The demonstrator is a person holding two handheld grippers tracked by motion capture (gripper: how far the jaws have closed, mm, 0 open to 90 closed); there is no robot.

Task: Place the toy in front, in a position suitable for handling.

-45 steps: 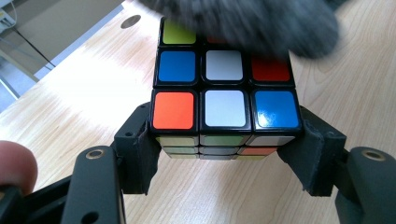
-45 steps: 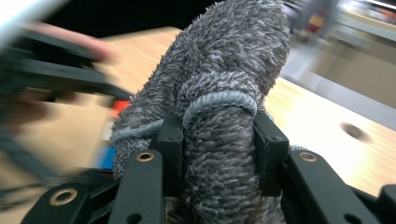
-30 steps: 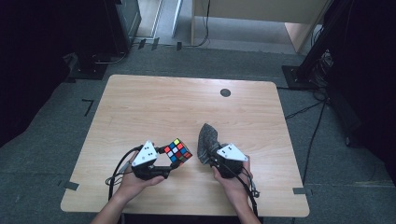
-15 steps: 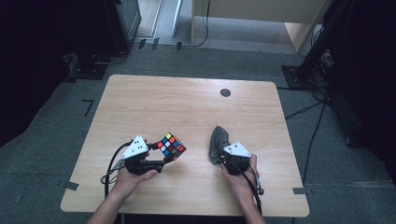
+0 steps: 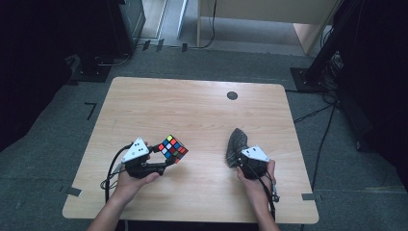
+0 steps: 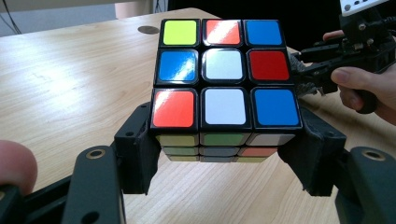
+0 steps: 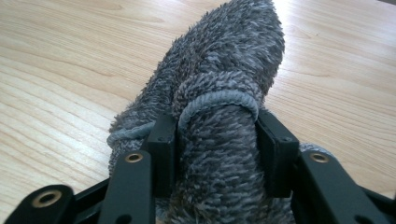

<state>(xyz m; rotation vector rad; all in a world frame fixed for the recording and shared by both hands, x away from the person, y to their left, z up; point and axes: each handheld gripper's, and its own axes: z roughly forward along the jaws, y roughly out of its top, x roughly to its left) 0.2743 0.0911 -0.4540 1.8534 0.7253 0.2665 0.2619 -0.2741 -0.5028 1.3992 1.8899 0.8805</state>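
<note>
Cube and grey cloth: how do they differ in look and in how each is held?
The cube is hard, glossy and many-coloured; the grey cloth is soft, fuzzy and one colour. The left claw clamps the cube's flat sides; the right claw pinches a bunched fold of cloth. Both are gripped above the table.

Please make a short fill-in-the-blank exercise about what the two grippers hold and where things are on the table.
1. The left gripper is shut on a ____ cube.
2. The right gripper is shut on a grey fuzzy ____.
3. The centre sticker on the cube's top face in the left gripper view is ____.
4. The small dark round disc lies near the table's ____ edge.

Missing words: puzzle; cloth; white; far
</note>
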